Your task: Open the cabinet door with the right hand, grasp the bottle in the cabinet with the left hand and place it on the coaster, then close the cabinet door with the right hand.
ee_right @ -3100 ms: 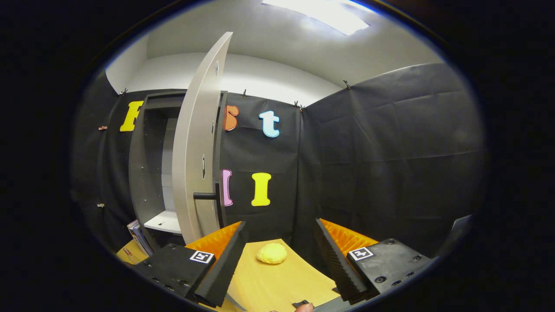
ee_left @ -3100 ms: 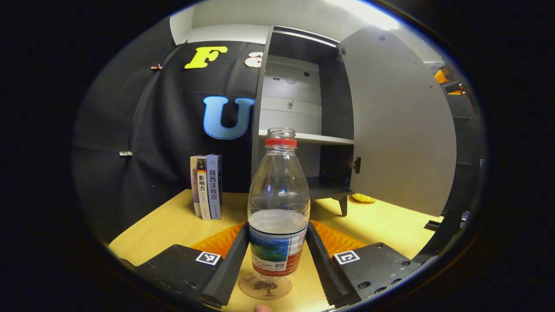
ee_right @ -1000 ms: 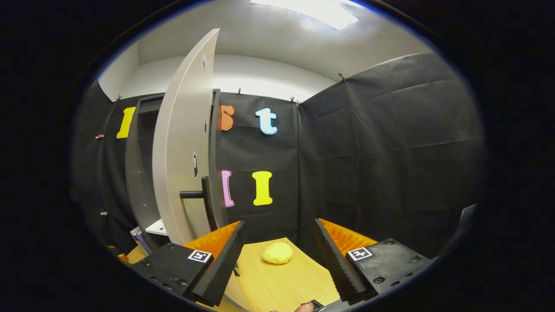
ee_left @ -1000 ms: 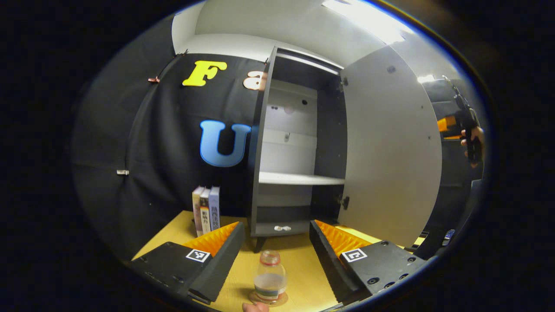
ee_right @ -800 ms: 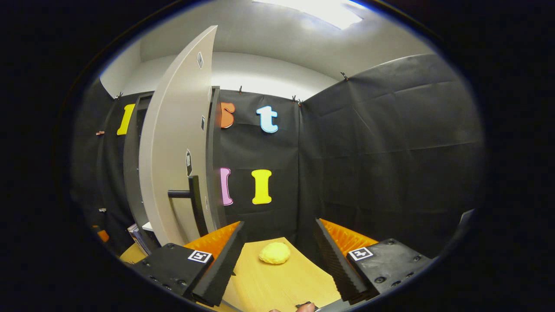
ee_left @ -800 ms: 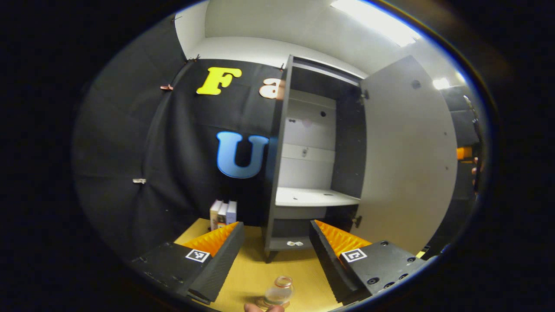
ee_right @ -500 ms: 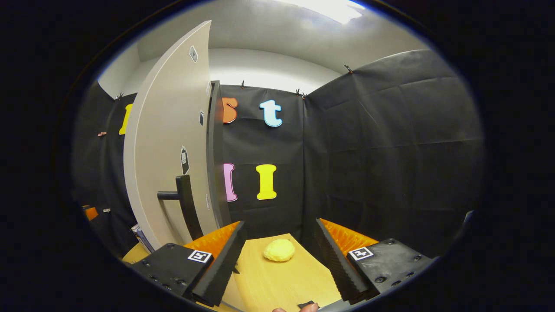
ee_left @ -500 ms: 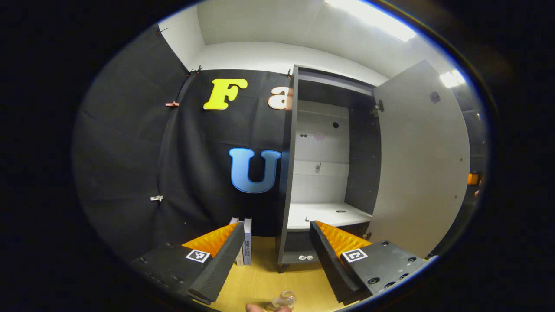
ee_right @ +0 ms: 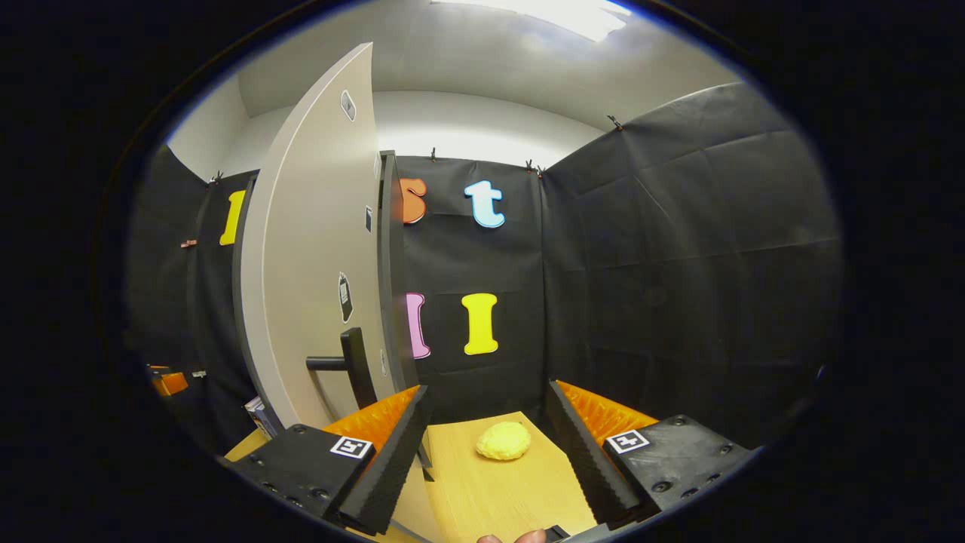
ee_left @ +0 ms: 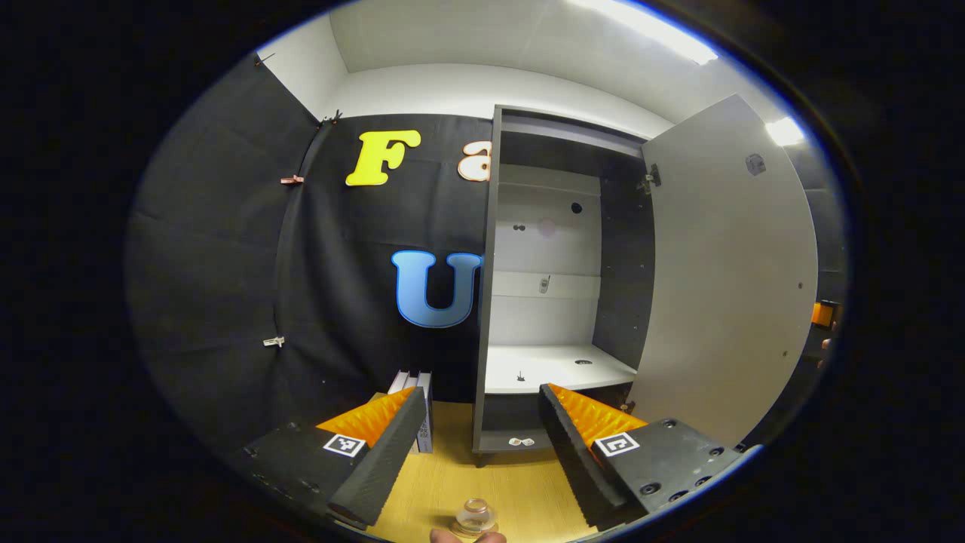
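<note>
The clear bottle (ee_left: 473,519), seen from above, stands on the wooden table (ee_left: 445,483) at the bottom edge of the left gripper view. Whatever lies under it is hidden. My left gripper (ee_left: 479,422) hangs open above and behind it, holding nothing. Ahead is the grey cabinet (ee_left: 562,188) with a bare white shelf (ee_left: 550,368) and its door (ee_left: 727,286) swung wide open. In the right gripper view the door (ee_right: 317,249) stands edge-on at the left, with its dark handle (ee_right: 353,365) just left of my open right gripper (ee_right: 488,411).
A few books (ee_left: 418,407) stand upright left of the cabinet. A yellow lump (ee_right: 503,441) lies on the table (ee_right: 482,490) ahead of the right gripper. Black cloth walls close off the back and right side.
The left gripper has let go of the bottle and drawn back and up, so the bottle has sunk to the view's bottom edge. The right gripper has shifted closer to the door's outer face and handle.
</note>
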### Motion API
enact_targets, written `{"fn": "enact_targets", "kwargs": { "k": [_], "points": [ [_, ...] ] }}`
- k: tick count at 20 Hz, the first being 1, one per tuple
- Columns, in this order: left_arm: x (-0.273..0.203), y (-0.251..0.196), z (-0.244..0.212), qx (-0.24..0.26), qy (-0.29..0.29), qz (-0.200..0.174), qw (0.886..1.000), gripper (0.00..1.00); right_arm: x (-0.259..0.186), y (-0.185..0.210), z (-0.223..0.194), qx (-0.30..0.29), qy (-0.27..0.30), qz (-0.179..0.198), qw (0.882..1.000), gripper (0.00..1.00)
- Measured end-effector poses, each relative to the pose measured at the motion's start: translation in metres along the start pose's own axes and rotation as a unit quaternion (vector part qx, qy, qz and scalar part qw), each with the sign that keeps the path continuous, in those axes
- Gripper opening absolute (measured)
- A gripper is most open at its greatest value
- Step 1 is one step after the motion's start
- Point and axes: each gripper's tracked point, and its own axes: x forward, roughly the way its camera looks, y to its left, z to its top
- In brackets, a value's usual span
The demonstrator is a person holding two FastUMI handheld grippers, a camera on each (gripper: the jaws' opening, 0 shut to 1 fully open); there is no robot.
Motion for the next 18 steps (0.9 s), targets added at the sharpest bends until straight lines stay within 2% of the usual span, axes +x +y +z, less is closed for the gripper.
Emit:
{"fn": "enact_targets", "kwargs": {
  "k": [1,2,3,7,9,18],
  "points": [
    [0.0,0.001,0.0,-0.001,0.001,-0.001,1.0,0.95,-0.001,0.001,0.0,0.0,0.0,-0.002,1.0,0.97],
    [-0.001,0.003,-0.001,-0.002,0.003,-0.001,1.0,0.95,-0.003,0.001,-0.001,0.0,0.003,-0.006,1.0,0.9],
    [-0.002,0.006,0.0,0.0,0.003,-0.001,1.0,0.95,-0.004,0.003,-0.002,-0.001,0.005,-0.01,1.0,0.97],
    [-0.006,0.018,-0.003,0.007,0.008,-0.002,1.0,0.95,-0.012,0.014,-0.005,-0.008,0.009,-0.019,1.0,0.95],
    [-0.01,0.024,-0.003,0.006,0.008,-0.004,1.0,0.95,-0.015,0.023,-0.006,-0.01,0.009,-0.019,1.0,0.97],
    [-0.02,0.041,-0.001,0.013,0.01,-0.005,1.0,0.95,-0.033,0.097,-0.015,0.0,0.012,0.031,0.999,0.97]
  ]
}}
